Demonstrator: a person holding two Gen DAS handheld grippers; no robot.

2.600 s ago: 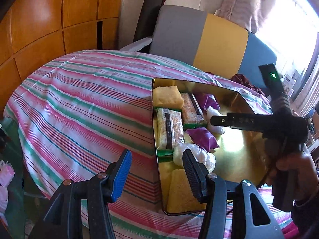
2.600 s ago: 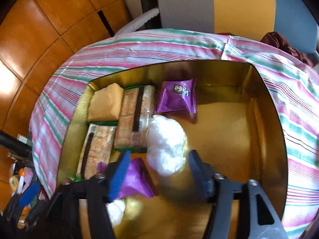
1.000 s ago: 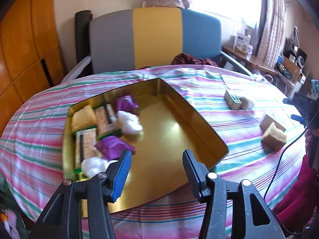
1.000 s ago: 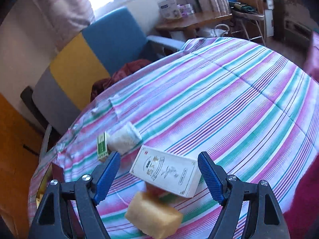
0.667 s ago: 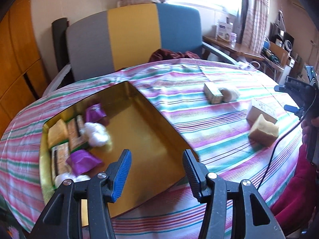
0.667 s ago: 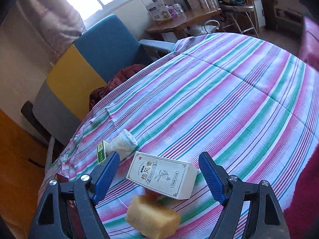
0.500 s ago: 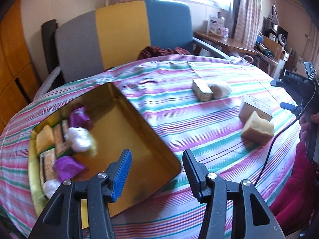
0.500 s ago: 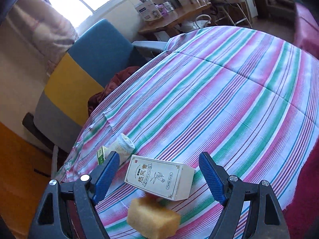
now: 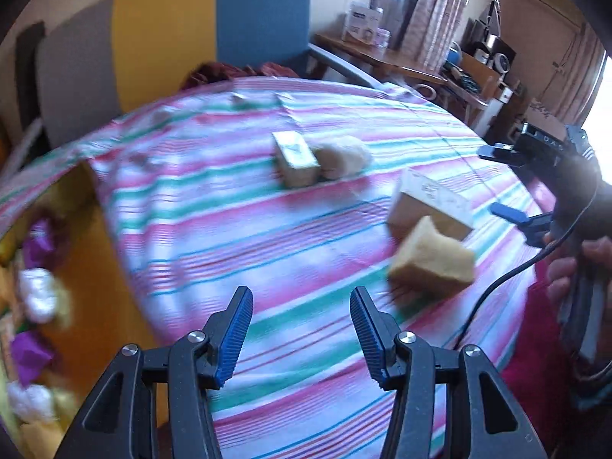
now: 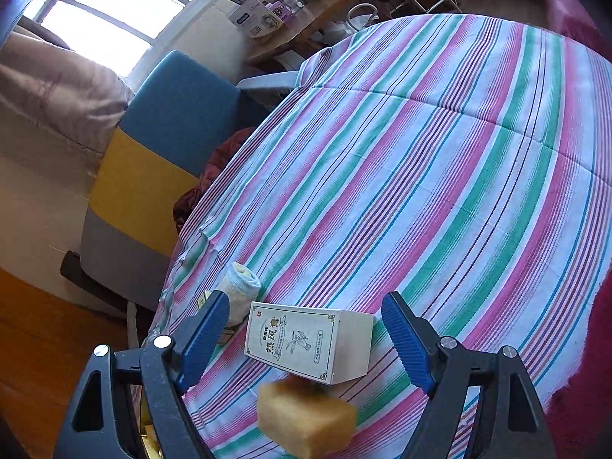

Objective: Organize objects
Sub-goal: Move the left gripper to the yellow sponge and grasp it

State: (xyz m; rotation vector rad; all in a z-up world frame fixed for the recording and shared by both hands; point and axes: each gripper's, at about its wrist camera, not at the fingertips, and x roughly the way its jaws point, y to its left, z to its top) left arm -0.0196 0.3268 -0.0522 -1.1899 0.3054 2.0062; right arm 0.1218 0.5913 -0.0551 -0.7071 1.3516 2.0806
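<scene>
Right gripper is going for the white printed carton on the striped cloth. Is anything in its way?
Yes. A tan sponge-like block lies just in front of the white printed carton, touching or overlapping its near edge, between it and the open right gripper. A rolled white sock lies beside the carton's left end.

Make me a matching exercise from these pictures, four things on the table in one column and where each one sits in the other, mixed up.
Things:
1. white printed box
2. yellow sponge block
3. rolled white sock
4. purple packets

Places:
A. inside the gold tin
B. nearest the right gripper, in front of the box
C. lying between the right gripper's open fingers in its view
D. beyond the box, beside a small green-edged box

Pairs: 1-C, 2-B, 3-D, 4-A
</scene>
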